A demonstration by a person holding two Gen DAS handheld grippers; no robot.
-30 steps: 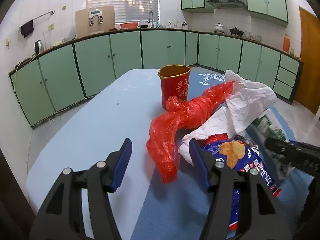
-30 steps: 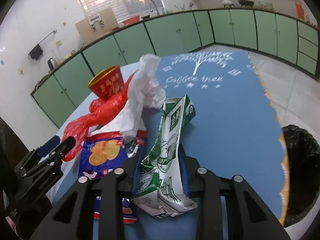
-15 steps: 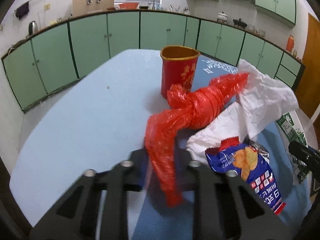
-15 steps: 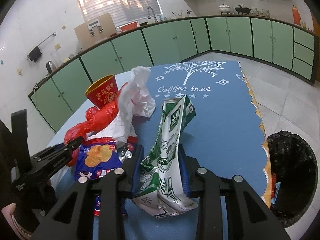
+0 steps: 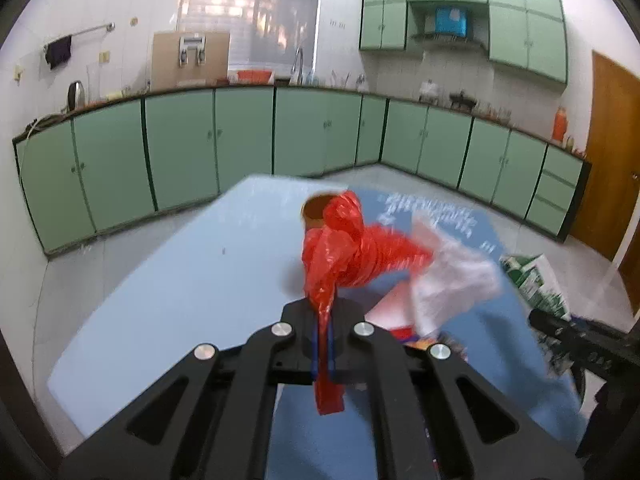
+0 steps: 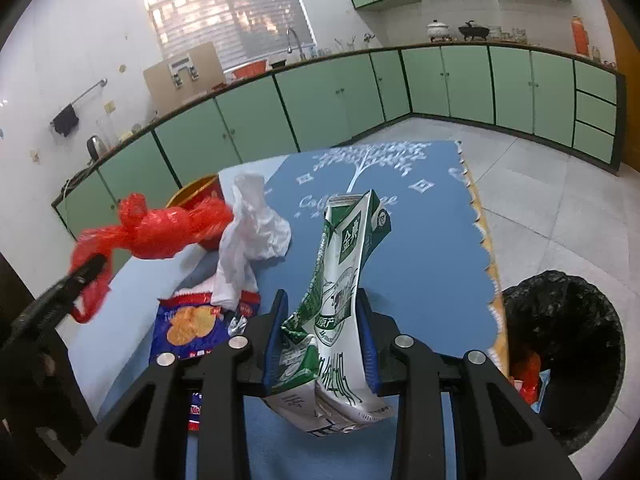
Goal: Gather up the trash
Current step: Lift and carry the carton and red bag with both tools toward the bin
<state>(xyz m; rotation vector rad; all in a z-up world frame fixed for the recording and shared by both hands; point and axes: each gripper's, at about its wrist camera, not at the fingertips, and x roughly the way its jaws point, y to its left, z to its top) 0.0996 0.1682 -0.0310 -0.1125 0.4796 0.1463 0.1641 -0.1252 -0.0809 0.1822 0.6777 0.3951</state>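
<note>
1. The left gripper (image 5: 324, 340) is seen with its fingers clamped together on one end of a knotted red plastic bag (image 5: 352, 252); a short tail of the bag hangs down behind the grip.
2. The rest of the red plastic bag is held up off the blue desk (image 5: 168, 292), with its knotted bulk in front of a red paper cup (image 5: 314, 212) that stands on the desk.
3. The right gripper (image 6: 322, 344) is seen with its fingers closed on a flattened green-and-white milk carton (image 6: 344, 276), which is pinched at its lower half and stands tilted above the desk.
4. A crumpled white plastic bag (image 6: 250, 236) is seen on the desk, just beside the carton, its lower end lying over a blue snack packet (image 6: 188, 328).
5. The snack packet is laid flat on the desk, near the right gripper's left finger.
6. A bin lined with a black bag (image 6: 568, 344) is seen on the floor, just beside the desk's scalloped edge; some coloured scraps are visible inside it.
7. Green kitchen cabinets (image 5: 180, 152) are seen along the walls behind the desk.
</note>
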